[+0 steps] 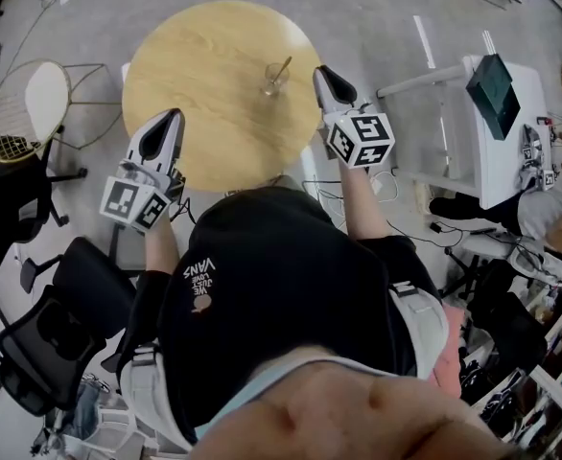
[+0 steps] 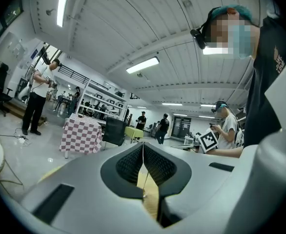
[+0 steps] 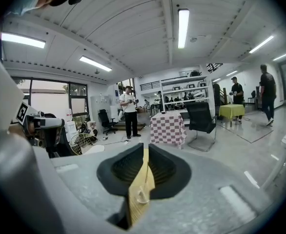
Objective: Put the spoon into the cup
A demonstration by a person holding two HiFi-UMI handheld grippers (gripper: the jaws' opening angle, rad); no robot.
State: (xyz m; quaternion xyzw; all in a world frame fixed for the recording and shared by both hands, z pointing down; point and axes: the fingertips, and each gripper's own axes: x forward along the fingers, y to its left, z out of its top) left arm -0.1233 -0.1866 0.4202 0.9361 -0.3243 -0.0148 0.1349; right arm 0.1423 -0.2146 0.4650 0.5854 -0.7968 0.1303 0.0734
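Note:
A clear glass cup [image 1: 273, 82] stands on the round wooden table [image 1: 204, 84], right of its centre. A spoon [image 1: 282, 67] stands in the cup, its handle leaning up and to the right. My left gripper [image 1: 173, 116] is over the table's near-left edge, jaws shut and empty. My right gripper [image 1: 321, 71] hangs at the table's right edge, a short way right of the cup, also shut and empty. In the left gripper view the cup [image 2: 143, 195] shows small below the closed jaws of the left gripper [image 2: 143, 144]. The right gripper view shows the cup [image 3: 141, 197] under the right gripper [image 3: 145, 148].
A wire-frame chair [image 1: 22, 108] with a white seat stands left of the table. Black office chairs [image 1: 41, 343] are at the lower left. A white desk [image 1: 497, 151] with a dark screen is at the right, and a seated person [image 1: 550, 209] is beside it. Cables [image 1: 386, 195] lie on the floor.

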